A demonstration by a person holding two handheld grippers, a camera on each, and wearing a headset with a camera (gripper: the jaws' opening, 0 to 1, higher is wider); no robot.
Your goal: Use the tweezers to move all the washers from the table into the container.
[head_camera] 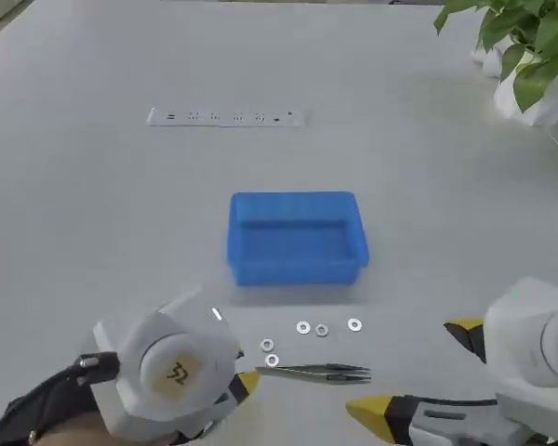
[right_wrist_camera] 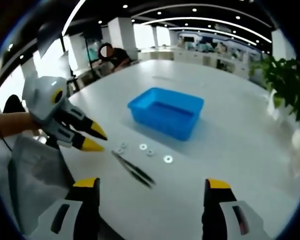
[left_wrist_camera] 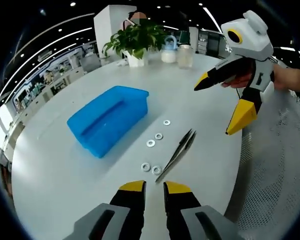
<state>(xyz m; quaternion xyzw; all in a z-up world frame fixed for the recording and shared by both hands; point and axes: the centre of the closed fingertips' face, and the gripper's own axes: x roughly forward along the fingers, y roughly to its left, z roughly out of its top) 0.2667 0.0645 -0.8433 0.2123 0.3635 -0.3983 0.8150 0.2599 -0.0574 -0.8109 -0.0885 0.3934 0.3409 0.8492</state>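
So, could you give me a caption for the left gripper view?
Left tool faces the tweezers and five washers beside the empty blue container; right tool open at upper right.

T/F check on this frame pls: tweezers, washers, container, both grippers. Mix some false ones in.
1. The tweezers lie loose on the table. True.
2. The blue container is already filled. False: it looks empty; all five washers lie on the table.
3. The right gripper is wide open. True.
4. The washers lie beyond the container. False: they lie on its near side, by the tweezers.
5. The left gripper grips a washer. False: it holds nothing, jaws slightly apart.
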